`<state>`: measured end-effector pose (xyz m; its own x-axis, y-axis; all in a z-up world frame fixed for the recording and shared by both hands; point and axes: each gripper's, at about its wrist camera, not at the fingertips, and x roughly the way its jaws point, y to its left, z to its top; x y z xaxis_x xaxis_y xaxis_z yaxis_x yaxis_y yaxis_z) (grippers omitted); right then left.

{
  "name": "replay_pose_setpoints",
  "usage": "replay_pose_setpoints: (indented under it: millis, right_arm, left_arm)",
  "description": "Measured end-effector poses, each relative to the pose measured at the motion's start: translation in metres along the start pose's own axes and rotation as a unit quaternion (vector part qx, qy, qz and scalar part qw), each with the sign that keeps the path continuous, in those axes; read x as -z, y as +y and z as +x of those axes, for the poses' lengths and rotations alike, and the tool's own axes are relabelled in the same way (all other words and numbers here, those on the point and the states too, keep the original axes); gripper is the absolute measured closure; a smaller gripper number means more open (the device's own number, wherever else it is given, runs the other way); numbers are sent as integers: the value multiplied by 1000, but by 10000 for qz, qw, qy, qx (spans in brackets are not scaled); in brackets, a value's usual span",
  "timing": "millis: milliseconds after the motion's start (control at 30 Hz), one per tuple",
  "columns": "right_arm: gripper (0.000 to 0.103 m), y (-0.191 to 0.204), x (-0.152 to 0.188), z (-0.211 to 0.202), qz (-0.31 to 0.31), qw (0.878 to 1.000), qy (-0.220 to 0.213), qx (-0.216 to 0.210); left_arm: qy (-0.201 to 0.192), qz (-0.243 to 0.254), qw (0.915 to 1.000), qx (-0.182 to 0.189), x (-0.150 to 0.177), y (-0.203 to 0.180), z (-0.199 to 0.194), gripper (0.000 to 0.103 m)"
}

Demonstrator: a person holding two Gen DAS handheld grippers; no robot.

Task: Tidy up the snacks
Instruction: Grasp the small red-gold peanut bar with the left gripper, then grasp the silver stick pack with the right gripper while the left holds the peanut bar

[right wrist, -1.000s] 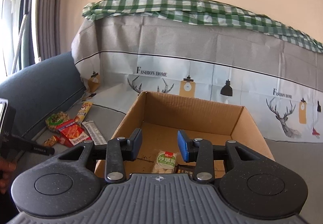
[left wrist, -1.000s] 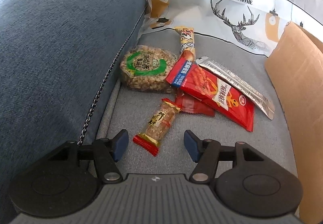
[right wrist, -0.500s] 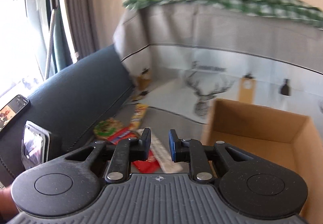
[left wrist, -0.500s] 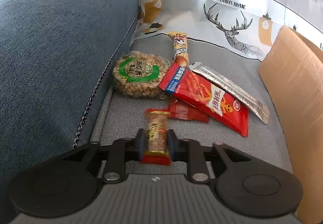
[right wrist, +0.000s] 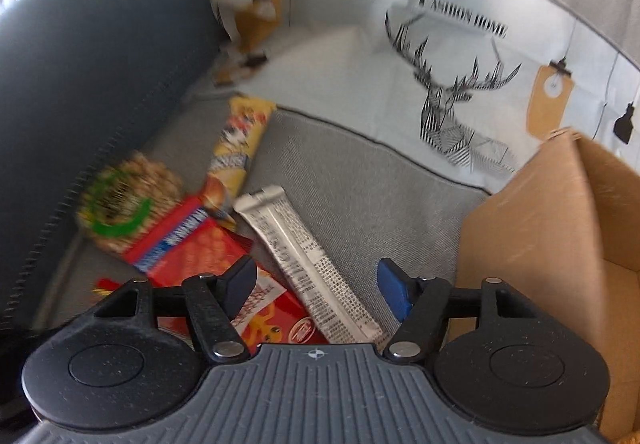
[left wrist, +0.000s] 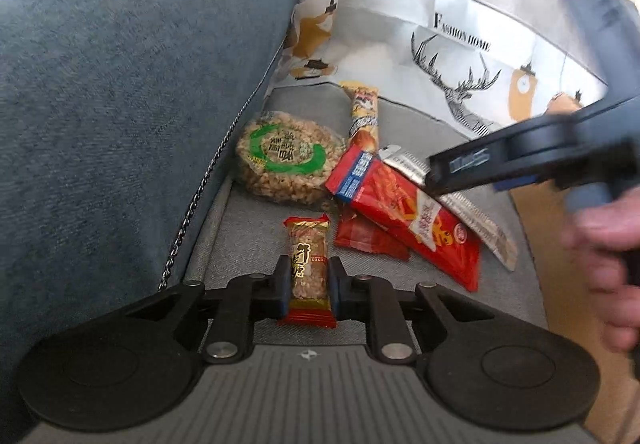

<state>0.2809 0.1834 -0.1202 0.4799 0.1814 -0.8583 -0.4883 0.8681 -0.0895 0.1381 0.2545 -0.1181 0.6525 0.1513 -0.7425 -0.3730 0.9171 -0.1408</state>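
At lower centre of the left view, the gold-and-red wrapped peanut bar [left wrist: 309, 268] is clenched by the left gripper [left wrist: 308, 286], while the spread right gripper [right wrist: 316, 284] is poised over the silver foil stick packet [right wrist: 308, 264]; transfer into the brown cardboard box [right wrist: 560, 228] is judged next.

Left gripper [left wrist: 308, 284], open around the peanut bar [left wrist: 309, 264] 1 s ago, now clamping it, bar turned lengthwise between the fingers. Right gripper [right wrist: 316, 284] swinging off the cardboard box [right wrist: 560, 212] toward the snack pile, jaws opening wide over the silver sachet [right wrist: 304, 260] and red packet [right wrist: 208, 256]. Now showing in left wrist view, blurred.
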Motion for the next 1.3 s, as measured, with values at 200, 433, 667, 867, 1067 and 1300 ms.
replay_pose_setpoints:
  millis: [200, 433, 667, 867, 1067, 1300]
  right_arm:
    - [40, -4, -2, 18, 266, 9994, 191, -94]
    - [80, 3, 12, 11, 132, 9977, 284, -601]
    - [95, 13, 41, -13, 119, 9942, 431, -982]
    - [97, 23, 79, -43, 173, 9933, 442, -1049]
    - [97, 24, 121, -86, 252, 9954, 84, -918]
    - [97, 18, 164, -130, 140, 9945, -218, -1014]
  left_arm:
    - [-116, -15, 9999, 87, 1, -1, -5, 83]
    - [-59, -68, 9997, 221, 1, 2, -10, 83]
    - [42, -93, 9992, 377, 7, 2, -30, 83]
    - [274, -260, 9981, 489, 15, 4, -46, 83]
    - [650, -387, 9952, 623, 25, 7, -56, 83]
    - [837, -219, 9939, 683, 38, -1, -68, 83]
